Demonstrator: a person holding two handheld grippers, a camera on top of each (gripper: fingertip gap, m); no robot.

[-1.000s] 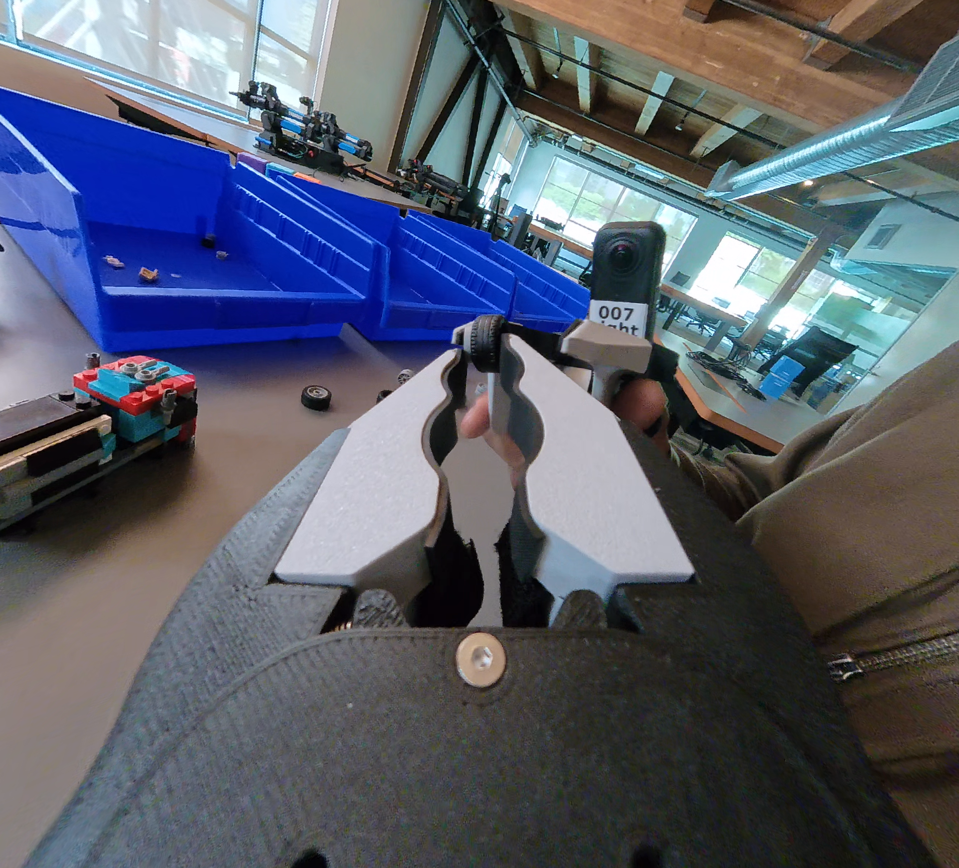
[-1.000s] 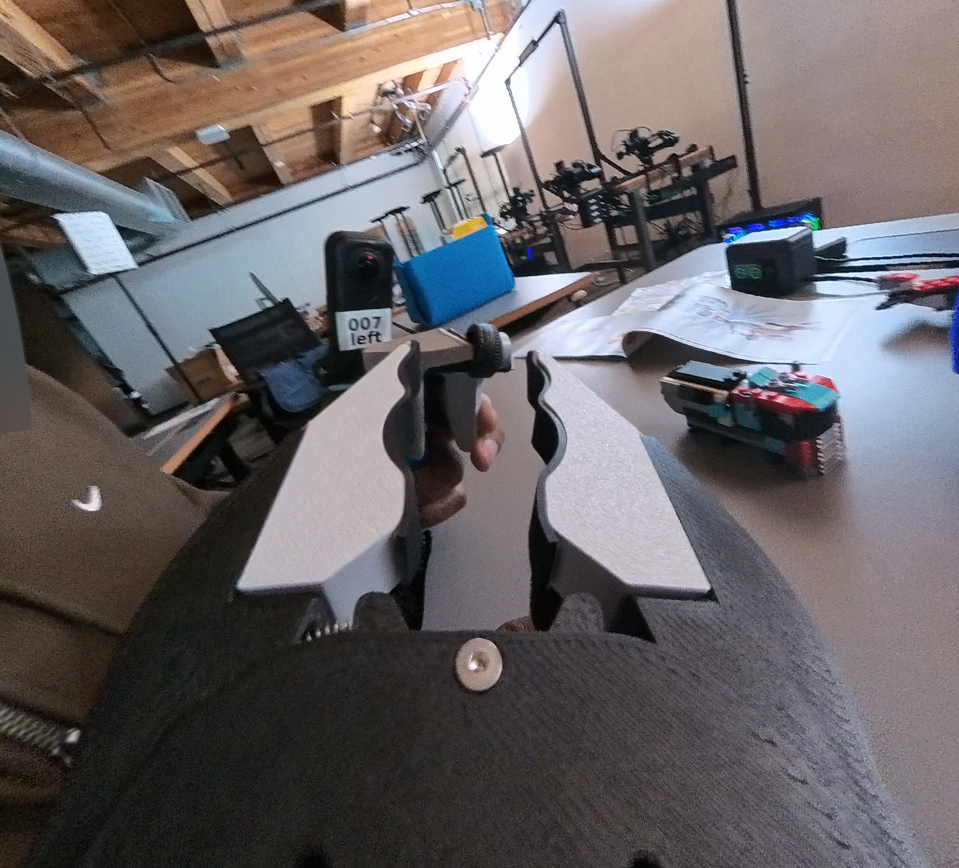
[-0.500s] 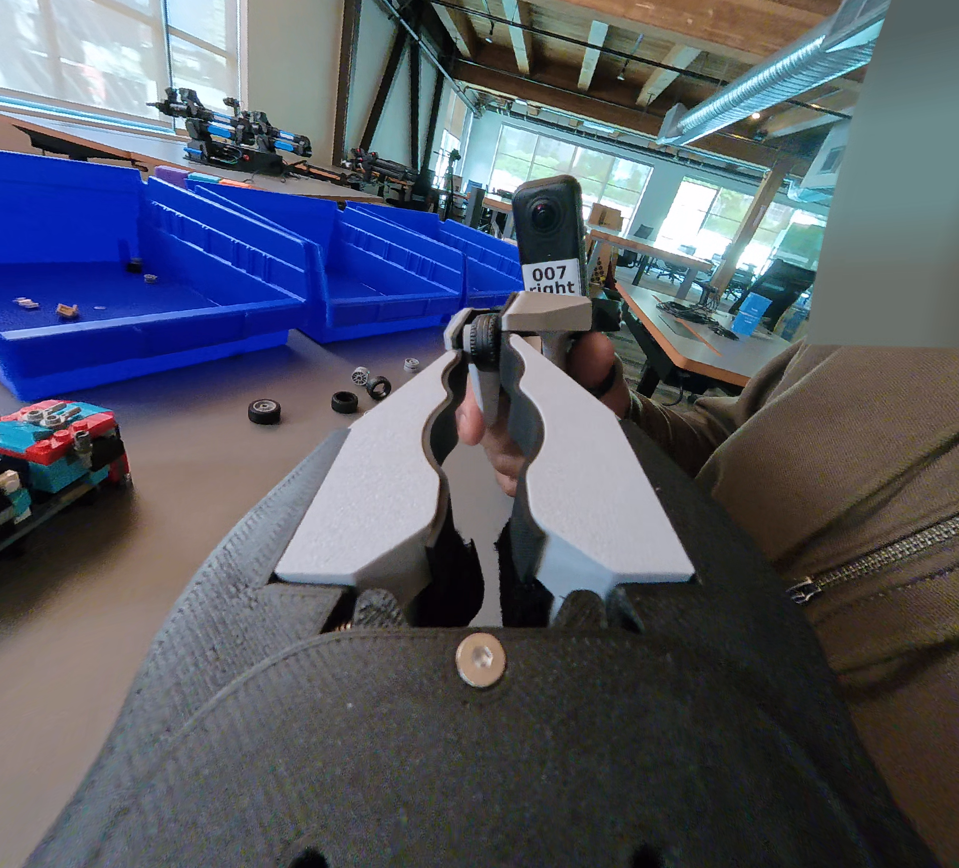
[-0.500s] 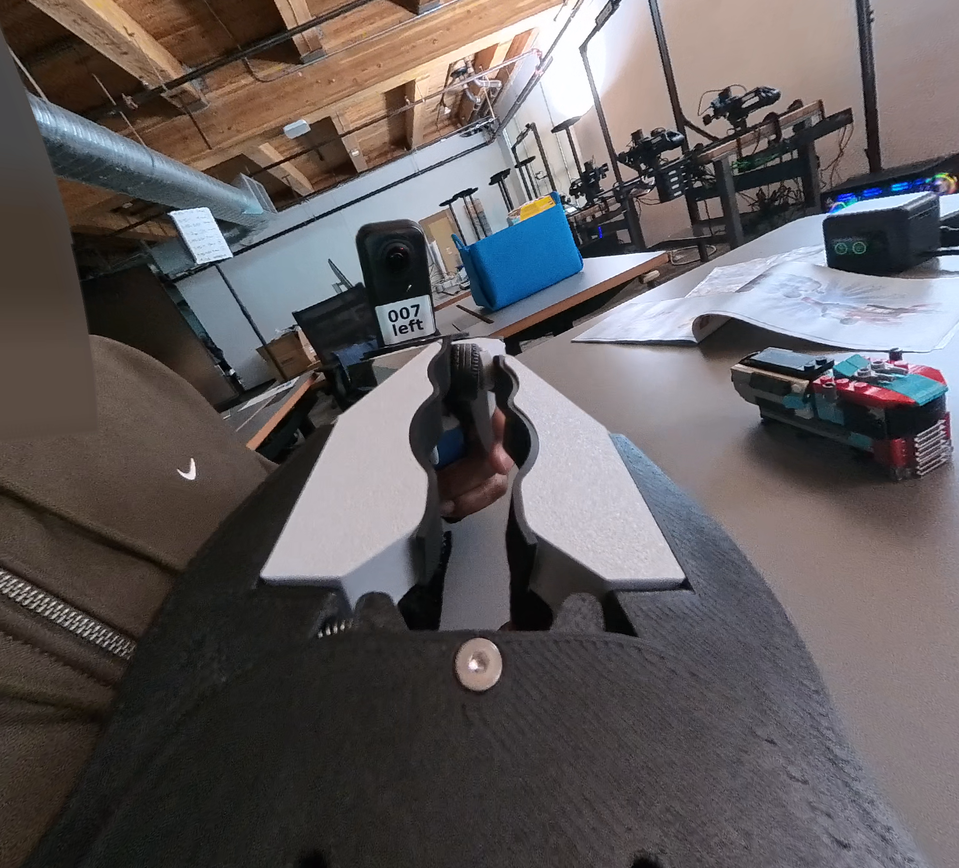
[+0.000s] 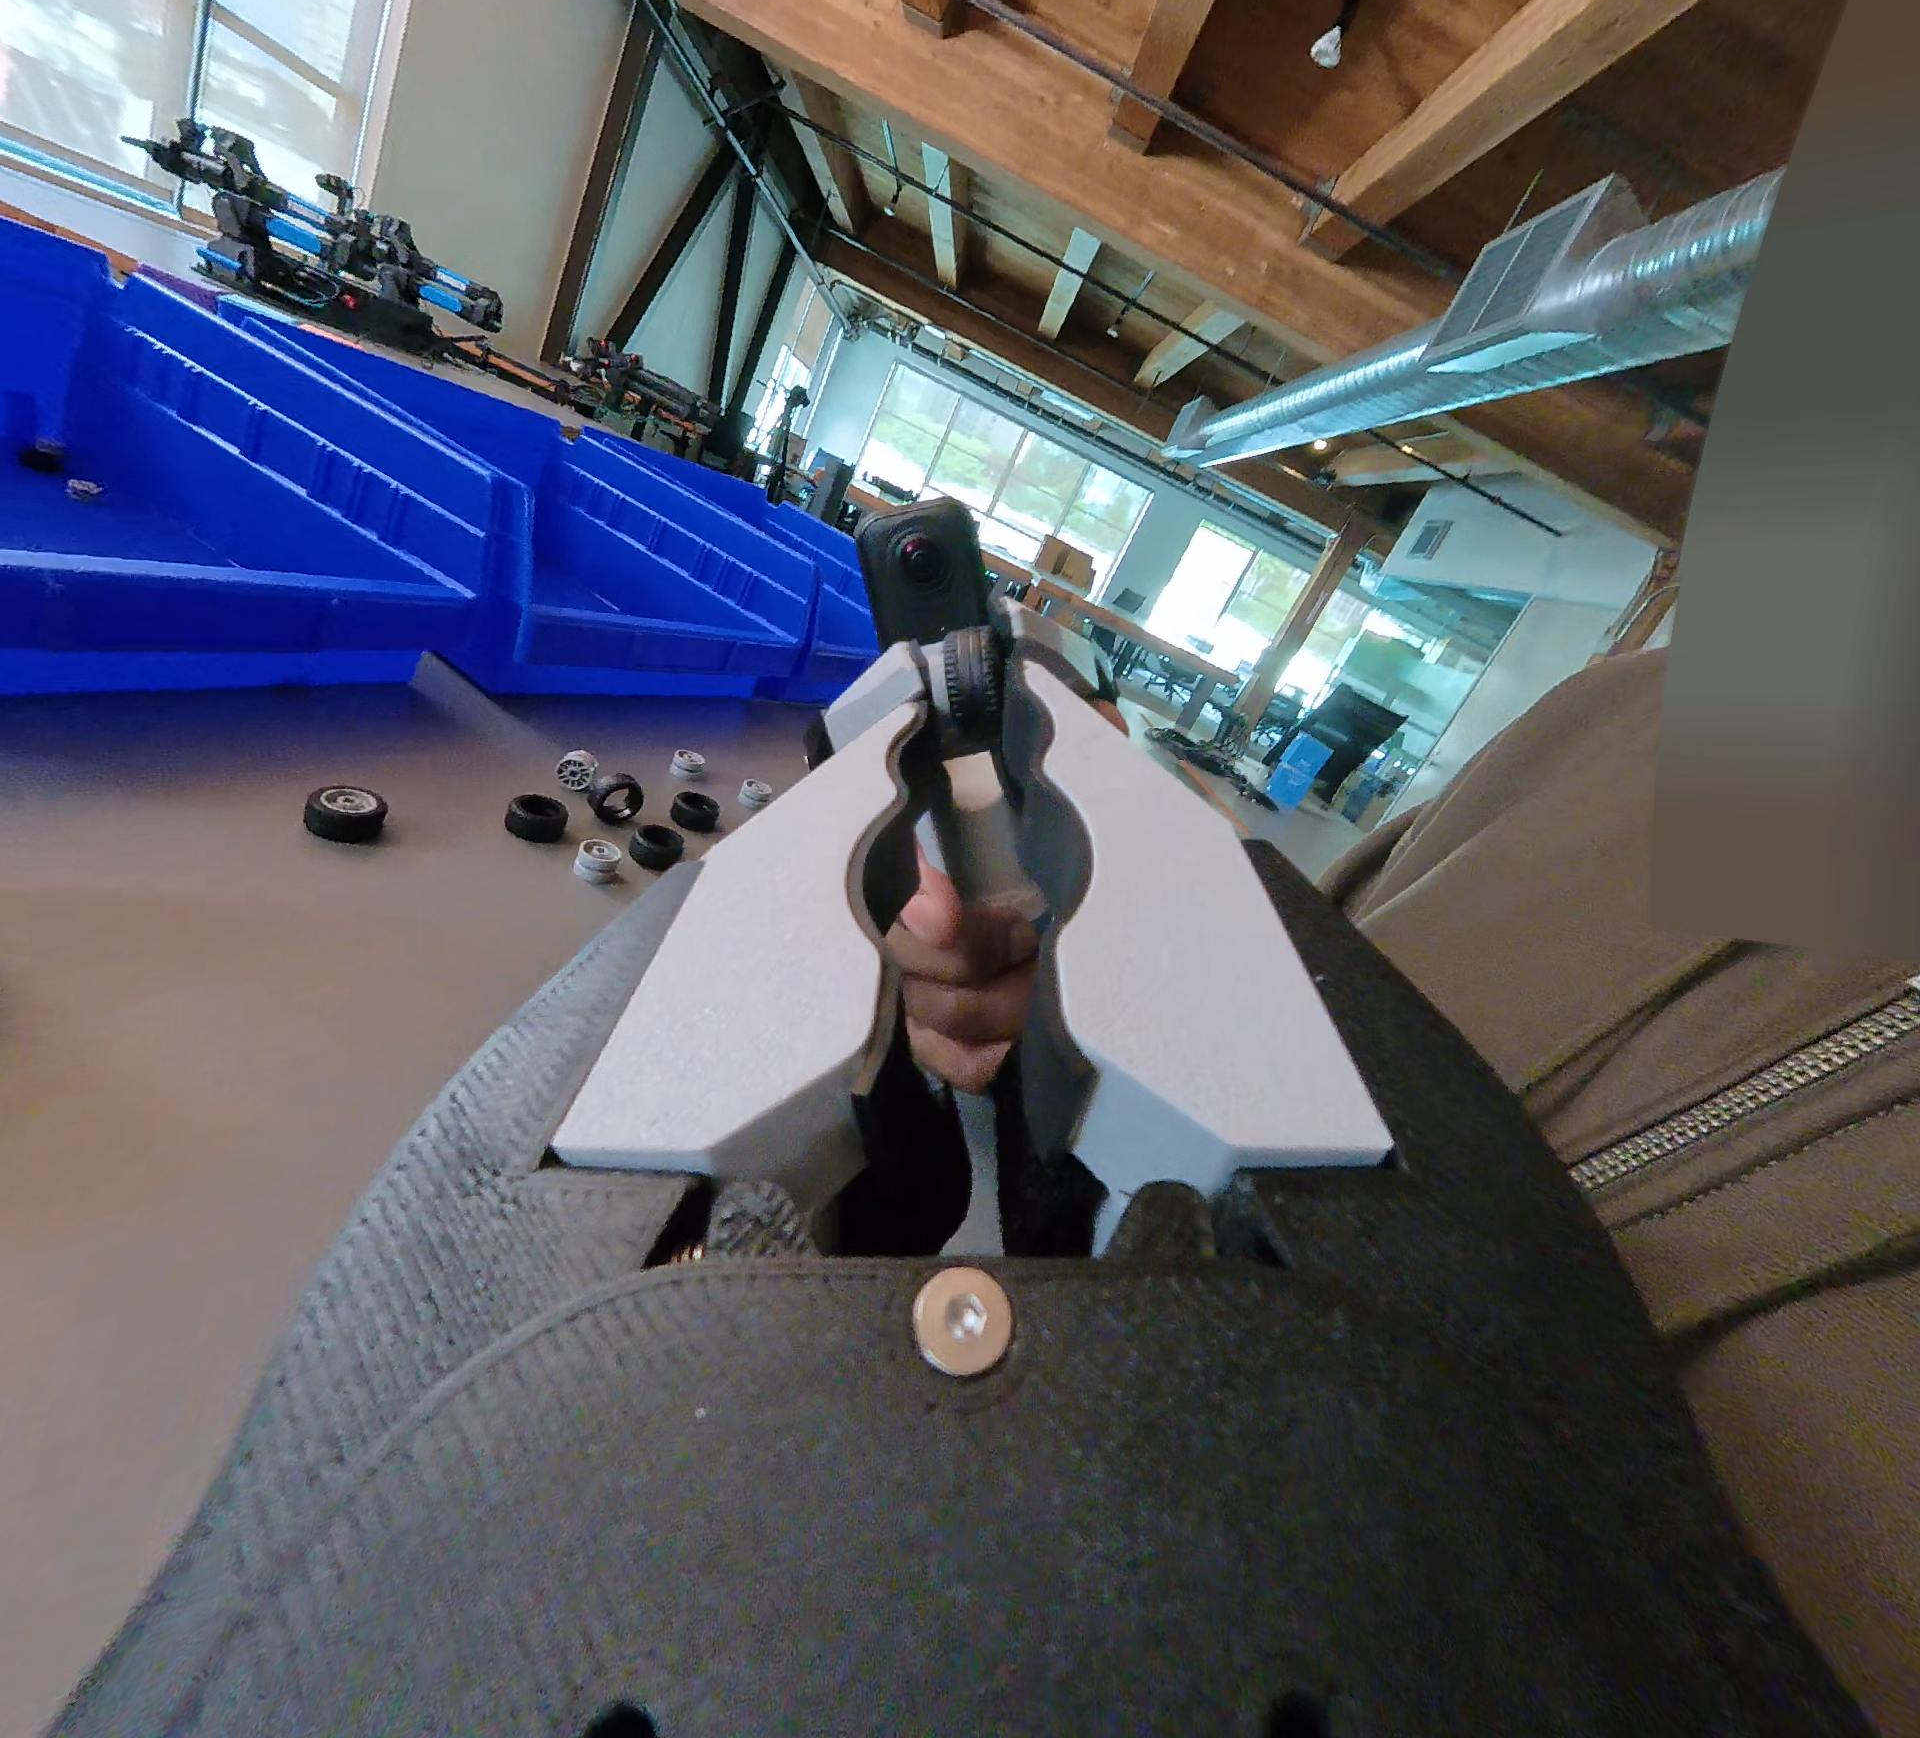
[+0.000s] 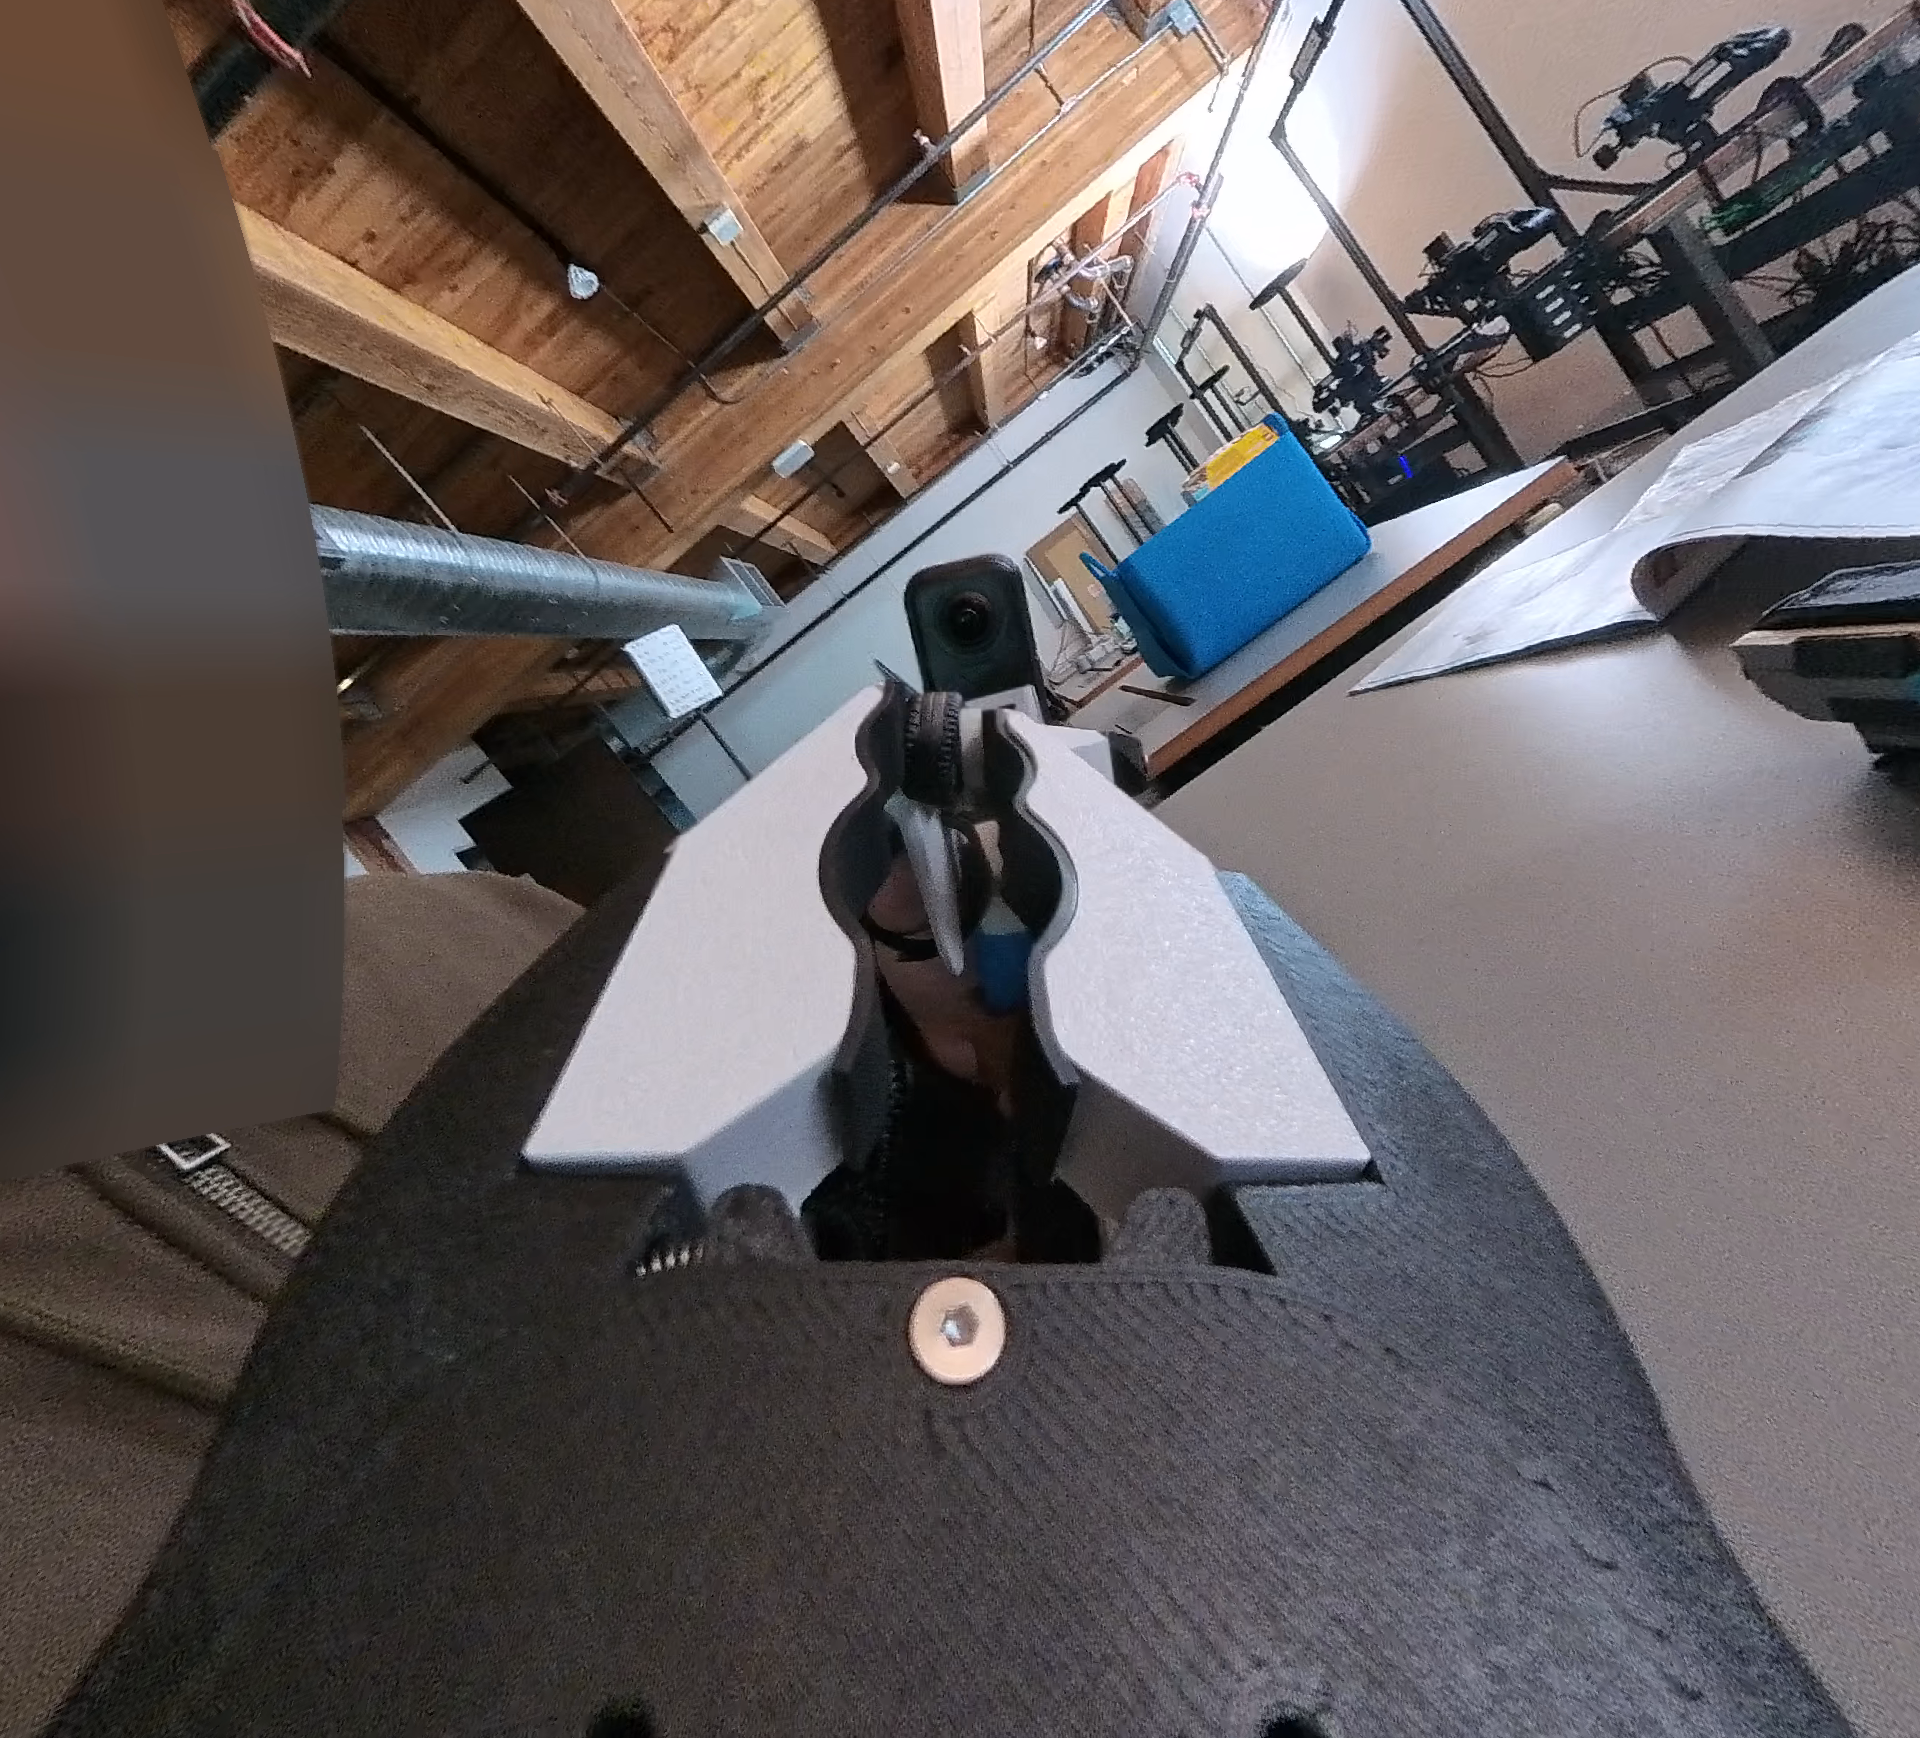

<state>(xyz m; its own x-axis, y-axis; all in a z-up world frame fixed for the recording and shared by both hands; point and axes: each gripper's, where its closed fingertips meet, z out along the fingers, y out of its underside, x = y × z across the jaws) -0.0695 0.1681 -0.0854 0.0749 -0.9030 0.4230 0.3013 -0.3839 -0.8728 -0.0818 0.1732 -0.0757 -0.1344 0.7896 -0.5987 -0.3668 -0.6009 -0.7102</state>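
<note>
**Inspector A:** Left tongs (image 5: 971, 686): both grey fingers are pinching a small black ribbed rubber tyre (image 5: 974, 682) at their tips, the pads pressing its sides. The right tongs (image 6: 940, 743) meet them tip to tip and pinch the same tyre (image 6: 932, 748).

**Inspector B:** Confirmed. Each view shows the opposite unit's black camera (image 5: 923, 582) directly behind the tyre, at twelve o'clock. A hand (image 5: 961, 992) shows through the gap between the left fingers.

**Inspector A:** Surroundings, left view. On the grey-brown counter (image 5: 208, 1013), at ten o'clock from the tips, lies a scatter of loose black tyres and grey wheel hubs (image 5: 613, 805), well apart from the tongs. A row of blue plastic bins (image 5: 623, 576) stands beyond them.

**Inspector B:** Right view: an open paper booklet (image 6: 1714, 535) lies on the counter at two o'clock. A brown zipped jacket (image 5: 1714, 1065) fills the near side.
</note>
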